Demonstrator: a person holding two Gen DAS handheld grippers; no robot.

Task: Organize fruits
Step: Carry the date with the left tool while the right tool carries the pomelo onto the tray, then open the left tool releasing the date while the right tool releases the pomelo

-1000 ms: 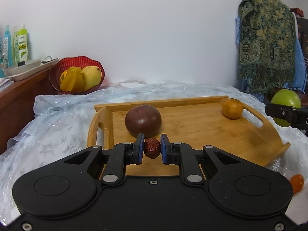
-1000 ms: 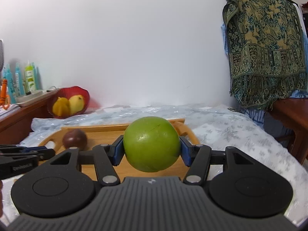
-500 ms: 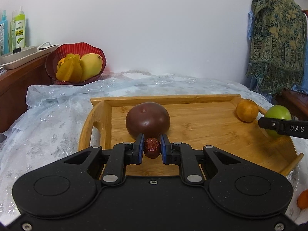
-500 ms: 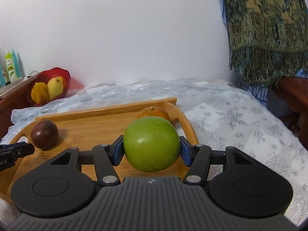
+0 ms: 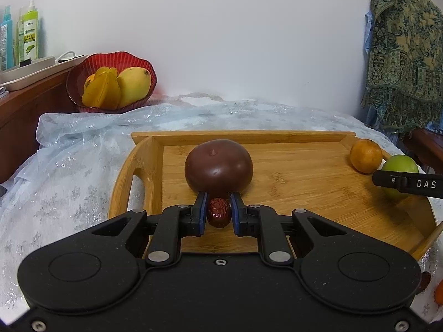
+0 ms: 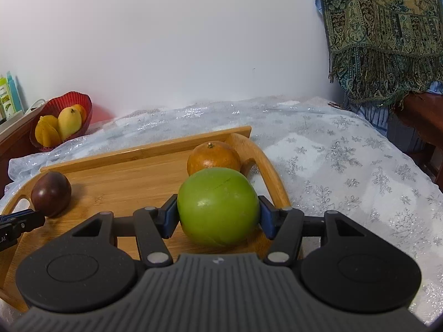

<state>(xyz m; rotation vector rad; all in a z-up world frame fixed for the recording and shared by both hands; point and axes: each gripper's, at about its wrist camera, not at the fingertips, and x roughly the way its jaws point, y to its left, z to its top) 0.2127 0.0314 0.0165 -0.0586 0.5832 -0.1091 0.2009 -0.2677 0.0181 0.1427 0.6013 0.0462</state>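
Observation:
My left gripper [image 5: 218,211] is shut on a small red jujube [image 5: 219,212], low over the wooden tray [image 5: 304,191], just in front of a dark purple passion fruit [image 5: 218,167]. My right gripper [image 6: 218,213] is shut on a green apple [image 6: 218,206], low over the tray's right end [image 6: 124,177], in front of an orange [image 6: 213,159]. The passion fruit [image 6: 51,193] shows at the tray's left in the right wrist view. The apple [image 5: 401,170] and orange [image 5: 365,156] show at the right in the left wrist view.
A red bowl [image 5: 110,83] with a mango and starfruit stands at the back left on a wooden ledge. Bottles [image 5: 27,36] stand on a white tray there. A patterned cloth [image 6: 382,33] hangs at the right. An orange fruit [image 5: 438,293] lies off the tray, lower right.
Both grippers moved forward and down over the tray with their fruits. The passion fruit and the orange are closer to the fingers.

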